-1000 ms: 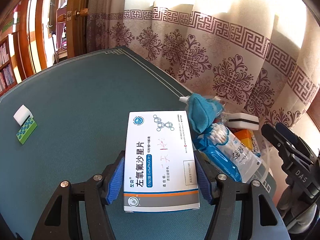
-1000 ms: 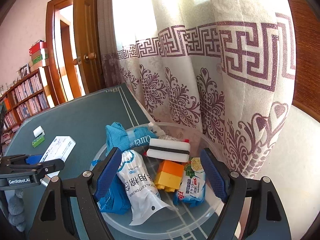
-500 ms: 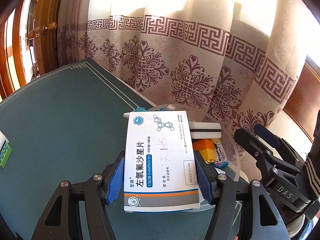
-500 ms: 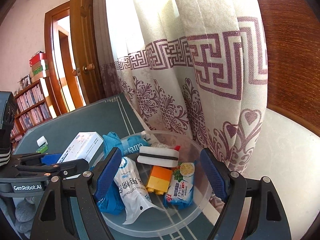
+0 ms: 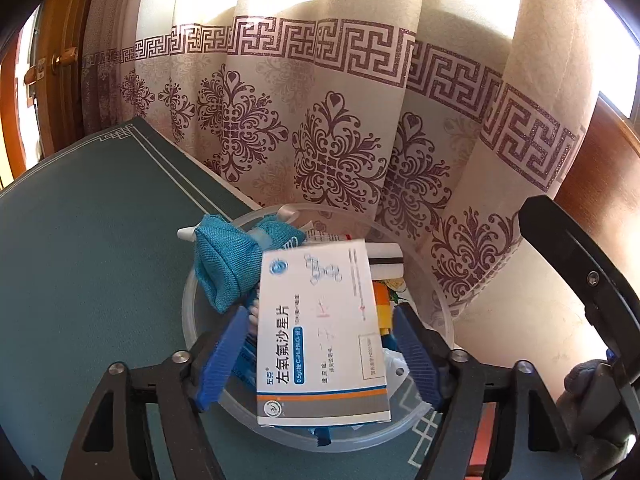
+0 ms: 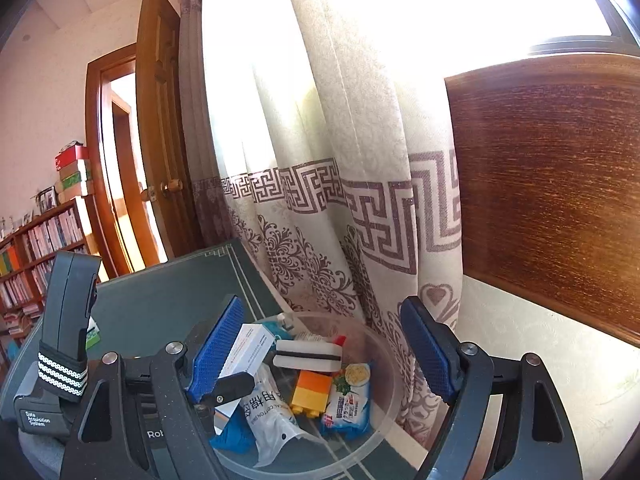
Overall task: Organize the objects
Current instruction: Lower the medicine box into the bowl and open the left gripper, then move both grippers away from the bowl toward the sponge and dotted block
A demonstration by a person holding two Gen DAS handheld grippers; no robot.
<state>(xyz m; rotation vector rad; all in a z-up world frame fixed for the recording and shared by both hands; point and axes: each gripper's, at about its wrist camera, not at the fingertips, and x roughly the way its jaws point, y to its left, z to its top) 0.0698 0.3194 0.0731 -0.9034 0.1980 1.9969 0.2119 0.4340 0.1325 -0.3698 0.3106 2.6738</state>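
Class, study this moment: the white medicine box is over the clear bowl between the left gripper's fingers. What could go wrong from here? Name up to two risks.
1. The left gripper has just been opening around the medicine box, which looks released. Landing on the heaped blue pouch and cotton swab bag, it might tilt or slide over the bowl's low rim.
2. The right gripper, open, hovers close over the same bowl, so the two tools could bump.

Home room, patterned curtain [image 6: 320, 208], wooden door [image 6: 160, 128], crowded bookshelf [image 6: 36, 248]
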